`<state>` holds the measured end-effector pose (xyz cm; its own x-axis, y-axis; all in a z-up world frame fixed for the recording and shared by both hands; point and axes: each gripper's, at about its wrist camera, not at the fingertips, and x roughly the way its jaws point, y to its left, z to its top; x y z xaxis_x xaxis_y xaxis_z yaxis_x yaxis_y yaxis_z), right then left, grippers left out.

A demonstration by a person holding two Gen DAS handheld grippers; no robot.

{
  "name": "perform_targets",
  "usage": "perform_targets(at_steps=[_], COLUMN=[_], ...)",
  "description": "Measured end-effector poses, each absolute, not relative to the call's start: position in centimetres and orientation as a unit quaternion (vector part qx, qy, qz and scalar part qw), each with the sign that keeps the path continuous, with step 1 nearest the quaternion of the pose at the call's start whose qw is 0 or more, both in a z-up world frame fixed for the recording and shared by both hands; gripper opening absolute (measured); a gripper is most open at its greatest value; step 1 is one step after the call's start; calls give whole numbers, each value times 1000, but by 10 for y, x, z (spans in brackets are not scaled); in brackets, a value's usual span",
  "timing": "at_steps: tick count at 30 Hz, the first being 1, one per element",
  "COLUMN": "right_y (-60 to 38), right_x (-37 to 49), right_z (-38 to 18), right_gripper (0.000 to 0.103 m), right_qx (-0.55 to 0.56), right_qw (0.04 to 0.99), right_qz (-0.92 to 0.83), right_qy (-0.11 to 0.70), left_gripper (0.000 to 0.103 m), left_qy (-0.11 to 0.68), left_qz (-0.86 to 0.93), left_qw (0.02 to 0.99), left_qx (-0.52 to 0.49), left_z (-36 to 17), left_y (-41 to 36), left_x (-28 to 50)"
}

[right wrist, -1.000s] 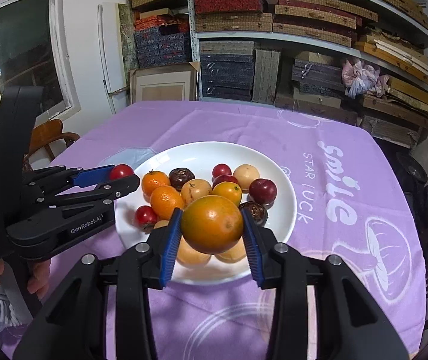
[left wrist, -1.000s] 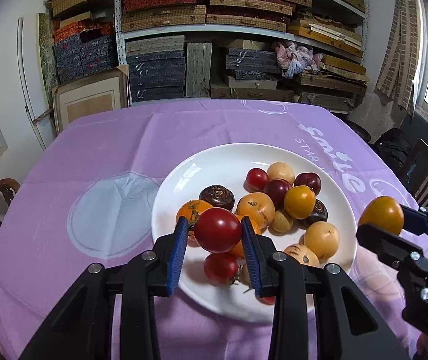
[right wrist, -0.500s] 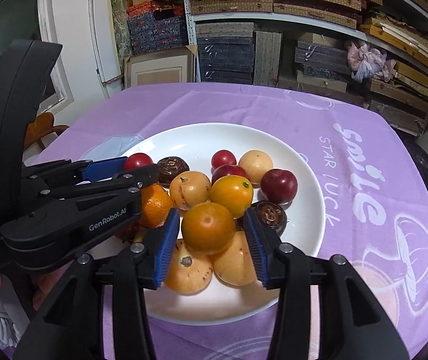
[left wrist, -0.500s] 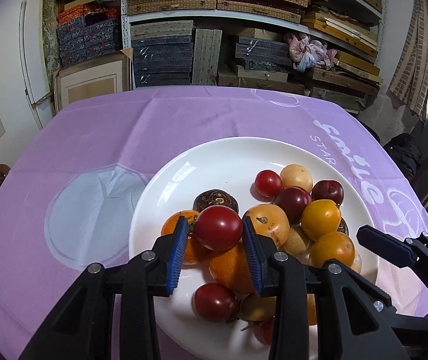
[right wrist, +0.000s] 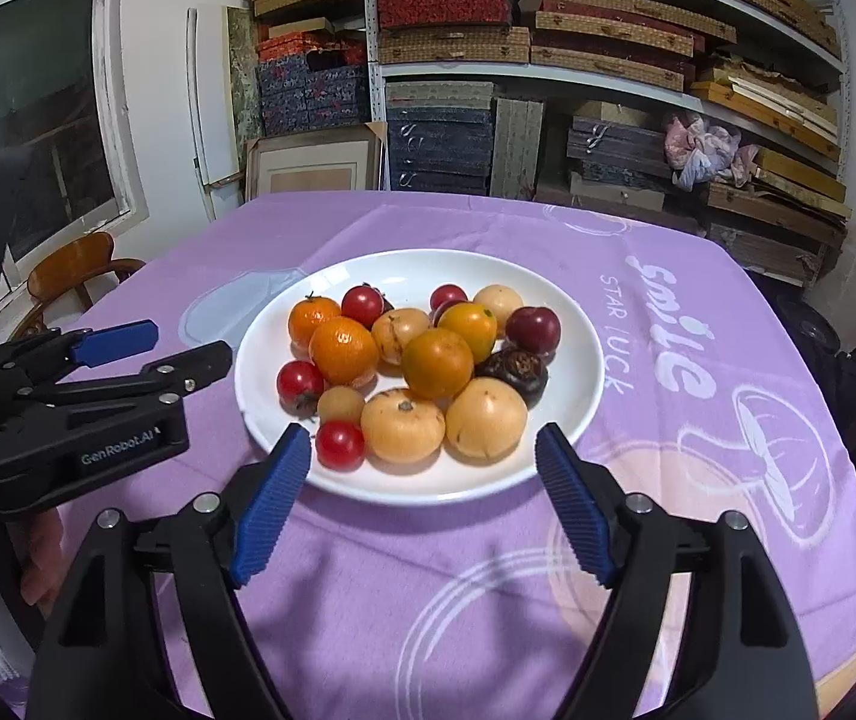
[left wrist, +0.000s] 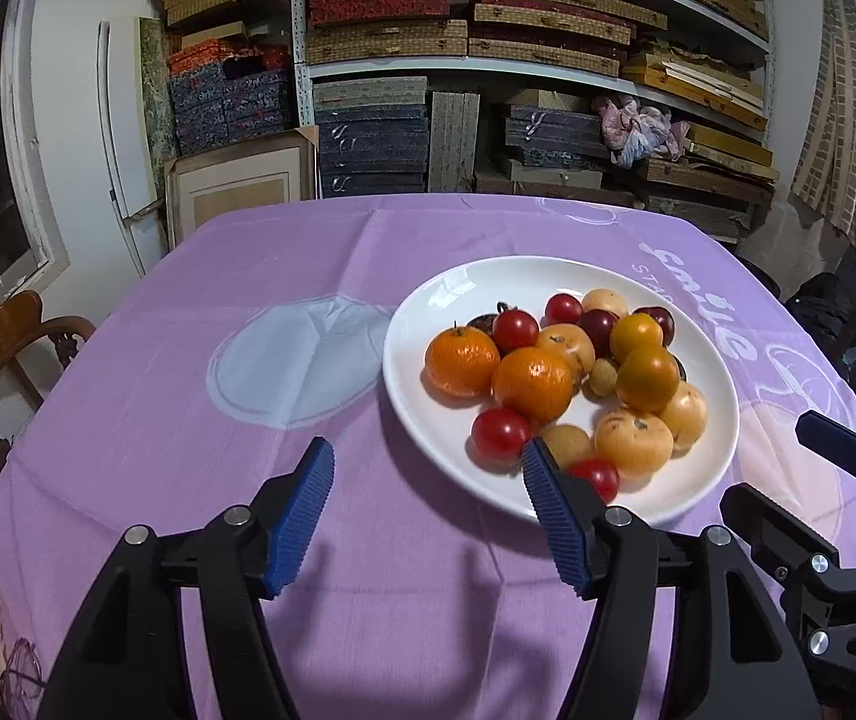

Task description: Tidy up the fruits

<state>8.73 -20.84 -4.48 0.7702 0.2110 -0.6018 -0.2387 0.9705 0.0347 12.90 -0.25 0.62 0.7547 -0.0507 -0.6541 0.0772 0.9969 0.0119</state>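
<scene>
Holding: both tongs, left tongs (left wrist: 425, 471) and right tongs (right wrist: 422, 456), spread apart, empty.
Plate (right wrist: 577, 414): frame centre, fruits piled.
Advice: withdraw low, avoid nudging rim.

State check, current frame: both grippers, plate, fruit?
left gripper: open, empty, beside the plate
right gripper: open, empty, at the plate's near rim
plate: upright on the tablecloth, holding fruit
fruit: piled on the plate, none gripped
</scene>
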Motion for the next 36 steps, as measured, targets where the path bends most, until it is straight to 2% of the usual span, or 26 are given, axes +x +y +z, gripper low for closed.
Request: perform_targets(at_steps=[3,5,12,15,36], right_y=[-211,-211,-212,-216,-221], right_x=[69,58,48,51,49], right_z=[-52,-55,-59,-60,-56], right_gripper=[88,93,97,99,99], right_qx=[-16,-14,-24,-18,-6], right_qw=[944,948,952,951,952], right_qz=[110,99,90,84,82], right_qy=[311,302,292,298,295], left_gripper=[68,73,74,87,88], left_qy=[345,342,342,354,361], left_qz=[-36,-35,-55,-60,-60], left_qw=[938,939,938,933,930], left_qx=[17,20,23,26,27], left_z=[3,1,-4,-8,-15], left_y=[0,-1,-11,-12,-14], left_x=[108,98,84,87,88])
